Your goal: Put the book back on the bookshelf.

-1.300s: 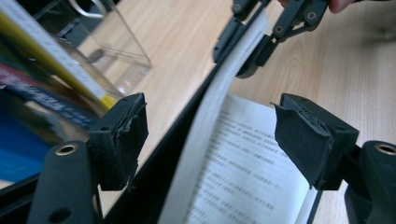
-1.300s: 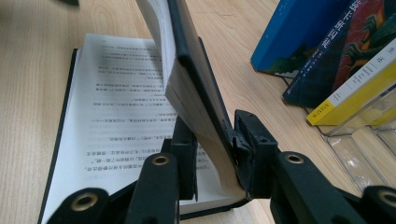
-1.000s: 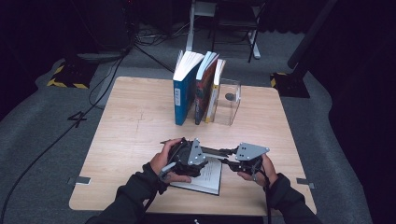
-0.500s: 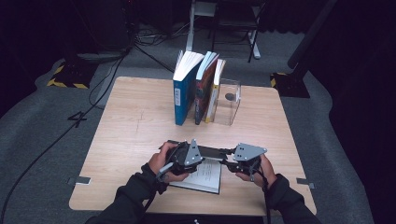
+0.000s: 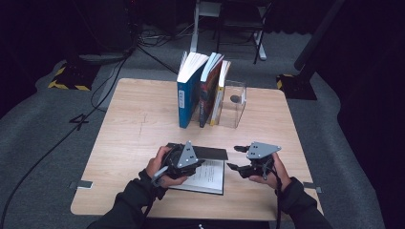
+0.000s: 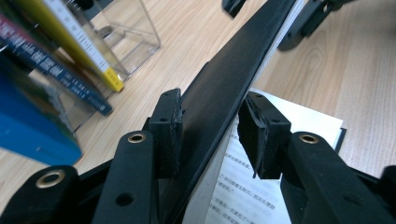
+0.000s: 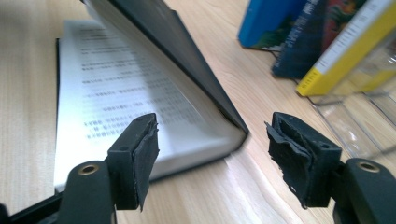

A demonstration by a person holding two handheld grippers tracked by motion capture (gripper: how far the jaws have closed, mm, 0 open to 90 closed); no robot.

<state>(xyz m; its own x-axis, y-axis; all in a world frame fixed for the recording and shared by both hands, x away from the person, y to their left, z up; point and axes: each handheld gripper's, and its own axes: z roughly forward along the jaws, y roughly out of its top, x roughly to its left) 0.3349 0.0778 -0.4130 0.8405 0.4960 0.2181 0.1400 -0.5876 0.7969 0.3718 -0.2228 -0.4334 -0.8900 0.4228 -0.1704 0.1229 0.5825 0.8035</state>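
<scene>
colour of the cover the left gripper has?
Black cover, on the open book's white printed pages; clearest in the left gripper view.

open books: 1 (image 5: 206, 174) | upright books: 3 (image 5: 188, 90) | clear stands: 1 (image 5: 235, 107) | hand-held grippers: 2 (image 5: 197, 164)

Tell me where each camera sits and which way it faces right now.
High view: above the person's side, looking forward and down on the light wooden table; both forearms, left gripper and right gripper show.
Left gripper view: rides the left gripper, looking along its jaws astride the raised black book cover.
Right gripper view: rides the right gripper, jaws apart, facing the open black-covered book.
Shared: all three show the upright yellow-spined book.
</scene>
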